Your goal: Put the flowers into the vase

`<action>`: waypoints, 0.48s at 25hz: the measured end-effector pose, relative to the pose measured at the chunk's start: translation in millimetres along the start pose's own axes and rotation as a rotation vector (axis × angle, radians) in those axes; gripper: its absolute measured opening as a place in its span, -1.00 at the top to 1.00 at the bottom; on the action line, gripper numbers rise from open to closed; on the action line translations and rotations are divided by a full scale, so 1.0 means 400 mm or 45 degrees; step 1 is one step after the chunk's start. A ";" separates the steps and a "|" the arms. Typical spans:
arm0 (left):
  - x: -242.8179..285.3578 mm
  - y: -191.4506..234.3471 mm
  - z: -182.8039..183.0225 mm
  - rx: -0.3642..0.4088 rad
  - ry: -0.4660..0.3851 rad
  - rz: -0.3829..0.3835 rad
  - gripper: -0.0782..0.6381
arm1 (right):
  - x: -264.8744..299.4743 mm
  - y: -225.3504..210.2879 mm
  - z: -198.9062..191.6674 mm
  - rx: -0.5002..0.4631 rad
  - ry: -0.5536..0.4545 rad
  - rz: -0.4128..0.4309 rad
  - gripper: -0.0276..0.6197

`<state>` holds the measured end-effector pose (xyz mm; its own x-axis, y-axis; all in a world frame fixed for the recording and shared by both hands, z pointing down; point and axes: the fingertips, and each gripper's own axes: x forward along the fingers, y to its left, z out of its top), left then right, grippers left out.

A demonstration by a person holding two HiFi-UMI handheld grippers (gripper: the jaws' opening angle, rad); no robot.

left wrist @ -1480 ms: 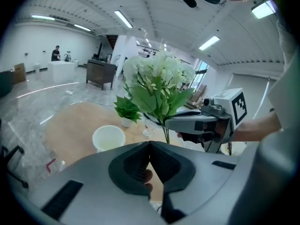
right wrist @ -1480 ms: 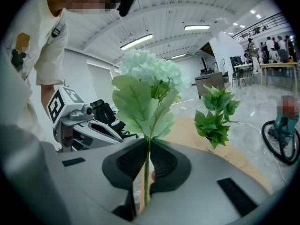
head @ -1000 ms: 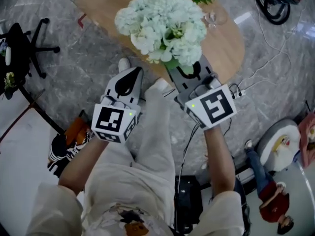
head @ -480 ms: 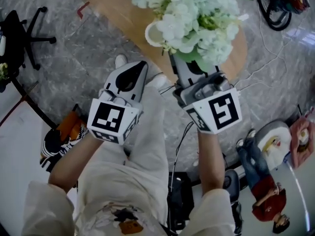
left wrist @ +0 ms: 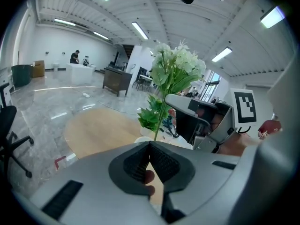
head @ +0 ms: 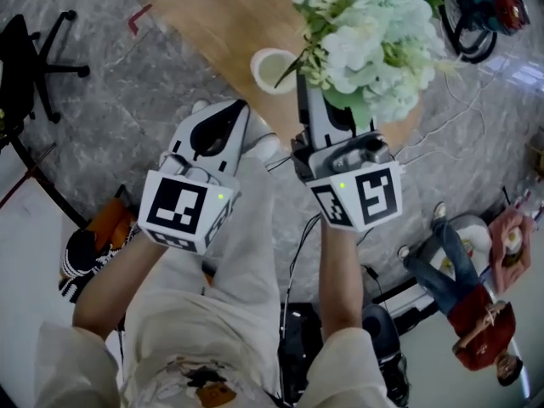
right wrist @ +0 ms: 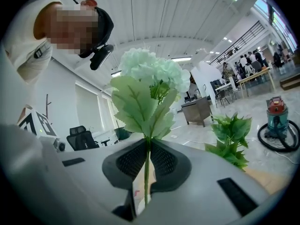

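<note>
A bunch of white flowers with green leaves hangs over the wooden table's near edge. My right gripper is shut on its thin green stem, which stands upright between the pads, with the blooms above. The vase, a white round-mouthed pot, stands on the table just left of the bunch; the left gripper view shows its rim right behind the jaws. My left gripper is shut and empty, near the table edge, left of the vase. The flowers and right gripper show there too.
The oval wooden table carries a green potted plant at its far side. A vacuum cleaner and cables lie on the floor to the right, and a black office chair to the left. The person's legs are below the grippers.
The right gripper has carried the bunch rightwards and a little up, uncovering the vase that the blooms hid. The left gripper has crept toward the table edge.
</note>
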<state>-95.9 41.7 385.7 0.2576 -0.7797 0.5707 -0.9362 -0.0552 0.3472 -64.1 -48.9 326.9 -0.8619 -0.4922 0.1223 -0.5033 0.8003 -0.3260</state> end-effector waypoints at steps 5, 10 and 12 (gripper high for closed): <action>0.006 0.014 -0.026 -0.012 0.008 0.006 0.76 | 0.007 -0.001 -0.025 -0.007 0.004 -0.016 0.84; 0.025 0.019 -0.038 -0.042 0.005 0.003 0.76 | 0.020 -0.010 -0.050 -0.024 0.024 -0.022 0.84; 0.035 0.018 -0.052 -0.041 0.012 -0.001 0.76 | 0.019 -0.012 -0.063 -0.025 0.036 -0.020 0.84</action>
<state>-94.2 43.3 411.4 0.2604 -0.7737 0.5776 -0.9280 -0.0355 0.3709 -69.7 -47.7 352.9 -0.8553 -0.4947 0.1538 -0.5173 0.7995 -0.3054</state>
